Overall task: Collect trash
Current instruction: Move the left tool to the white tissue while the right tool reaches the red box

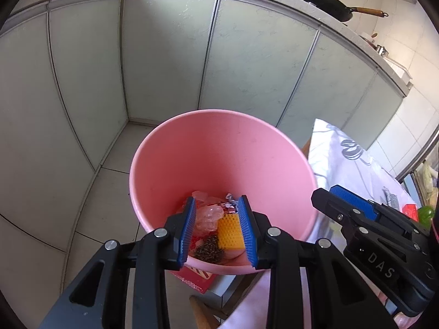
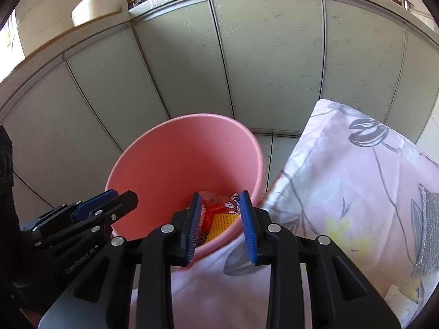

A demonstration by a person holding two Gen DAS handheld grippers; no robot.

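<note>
A pink bin (image 1: 219, 148) (image 2: 175, 159) stands on the floor beside the table. Inside lie a yellow mesh sponge (image 1: 229, 231) (image 2: 221, 223), a dark wire scrubber (image 1: 208, 250), clear plastic wrap (image 1: 208, 216) and red scraps (image 2: 212, 209). My left gripper (image 1: 218, 227) hovers over the bin's near rim, open, with nothing between its blue pads. My right gripper (image 2: 221, 224) hangs open over the bin's right rim and the cloth edge, also holding nothing. Each gripper shows in the other's view: the right one (image 1: 345, 203), the left one (image 2: 109, 205).
A table under a pink floral cloth (image 2: 343, 181) (image 1: 343, 161) is right of the bin, with a silver scouring pad (image 2: 426, 233), a red box (image 1: 410, 211) and a green item (image 1: 425, 215). Grey cabinet doors (image 1: 164, 54) stand behind. A red carton (image 1: 197, 277) lies under the bin.
</note>
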